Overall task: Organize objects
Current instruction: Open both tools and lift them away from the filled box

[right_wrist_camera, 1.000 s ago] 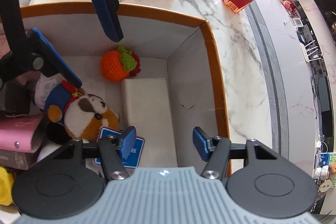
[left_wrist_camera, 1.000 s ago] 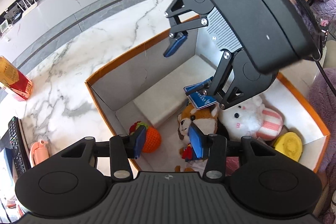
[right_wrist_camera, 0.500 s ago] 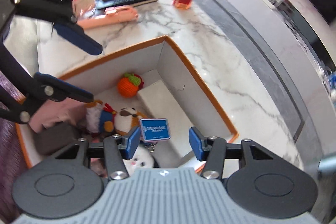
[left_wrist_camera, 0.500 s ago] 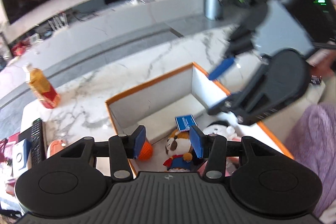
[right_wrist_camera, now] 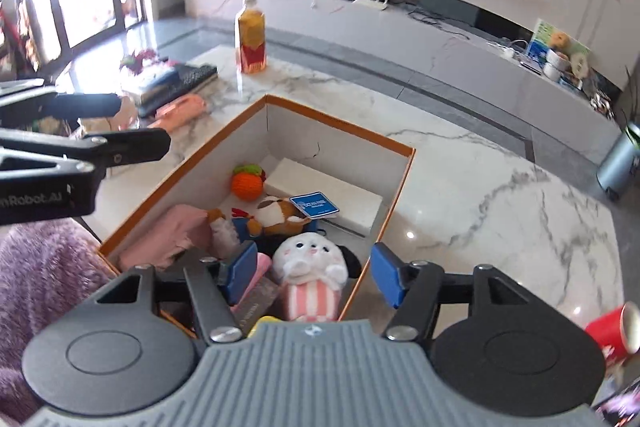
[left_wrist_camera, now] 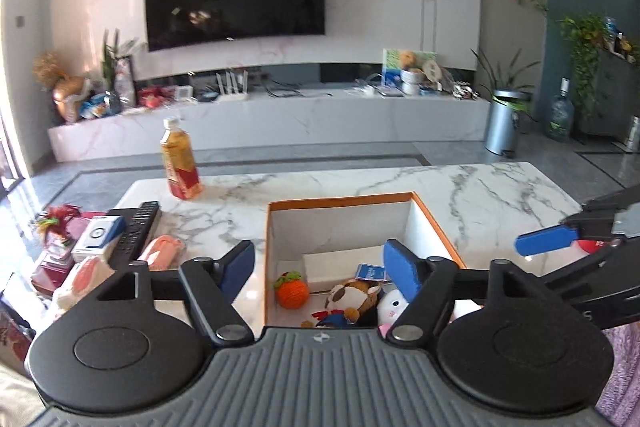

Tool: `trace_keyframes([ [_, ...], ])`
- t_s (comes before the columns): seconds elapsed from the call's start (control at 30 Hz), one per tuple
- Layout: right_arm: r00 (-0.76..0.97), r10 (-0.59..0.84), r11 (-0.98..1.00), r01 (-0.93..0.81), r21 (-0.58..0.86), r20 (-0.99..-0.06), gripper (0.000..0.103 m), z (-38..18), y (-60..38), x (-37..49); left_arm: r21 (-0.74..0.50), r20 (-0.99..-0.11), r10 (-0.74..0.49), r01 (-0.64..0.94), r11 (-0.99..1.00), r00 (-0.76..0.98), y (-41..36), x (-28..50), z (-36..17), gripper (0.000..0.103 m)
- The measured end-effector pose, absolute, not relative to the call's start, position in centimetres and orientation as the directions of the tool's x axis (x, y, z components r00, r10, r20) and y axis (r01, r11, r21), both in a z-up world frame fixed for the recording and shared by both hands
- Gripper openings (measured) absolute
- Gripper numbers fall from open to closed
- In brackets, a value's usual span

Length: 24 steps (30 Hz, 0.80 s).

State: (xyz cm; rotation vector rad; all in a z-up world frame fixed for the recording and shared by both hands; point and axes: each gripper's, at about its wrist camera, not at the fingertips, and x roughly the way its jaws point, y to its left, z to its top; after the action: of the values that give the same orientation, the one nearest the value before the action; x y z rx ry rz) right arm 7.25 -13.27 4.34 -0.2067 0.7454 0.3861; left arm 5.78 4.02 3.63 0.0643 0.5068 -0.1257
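1. Left tongs (left_wrist_camera: pixel 320 269) spread wide, nothing between the pads; jaws have just been opening.
2. Right tongs (right_wrist_camera: pixel 310 277) also apart and empty, just been opening too, held above the near end of the box.
3. Orange-rimmed box (right_wrist_camera: pixel 340 125) sits on the marble surface (right_wrist_camera: pixel 500 195).
4. Inside the box: knitted orange (right_wrist_camera: pixel 247 183), brown plush (right_wrist_camera: pixel 276 213) with blue card (right_wrist_camera: pixel 315 205) on it, white bunny plush (right_wrist_camera: pixel 310 259), pink cloth (right_wrist_camera: pixel 168 235).
5. Drink bottle (left_wrist_camera: pixel 180 159) stands on the surface, well apart from the box.
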Motion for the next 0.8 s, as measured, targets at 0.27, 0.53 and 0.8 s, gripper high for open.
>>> trace_keyframes([
  [0.27, 0.776, 0.199, 0.969, -0.249, -0.002, -0.598, 0.082, 3.5, -14.5, 2.2, -0.010, -0.465, -0.021, 0.018, 1.000, 0.885, 4.3, 2.9, 2.5, 0.094],
  [0.53, 0.776, 0.157, 0.979, -0.204, -0.008, -0.611, 0.088, 1.2, -14.5, 1.2, -0.019, -0.530, 0.015, -0.030, 0.999, 0.848, 4.1, 2.8, -0.5, 0.094],
  [0.8, 0.762, 0.129, 0.982, -0.186, -0.024, -0.635, 0.094, -0.4, -14.7, 1.5, 0.013, -0.606, 0.019, -0.014, 1.000, 0.796, 3.2, 3.1, -2.1, 0.094],
])
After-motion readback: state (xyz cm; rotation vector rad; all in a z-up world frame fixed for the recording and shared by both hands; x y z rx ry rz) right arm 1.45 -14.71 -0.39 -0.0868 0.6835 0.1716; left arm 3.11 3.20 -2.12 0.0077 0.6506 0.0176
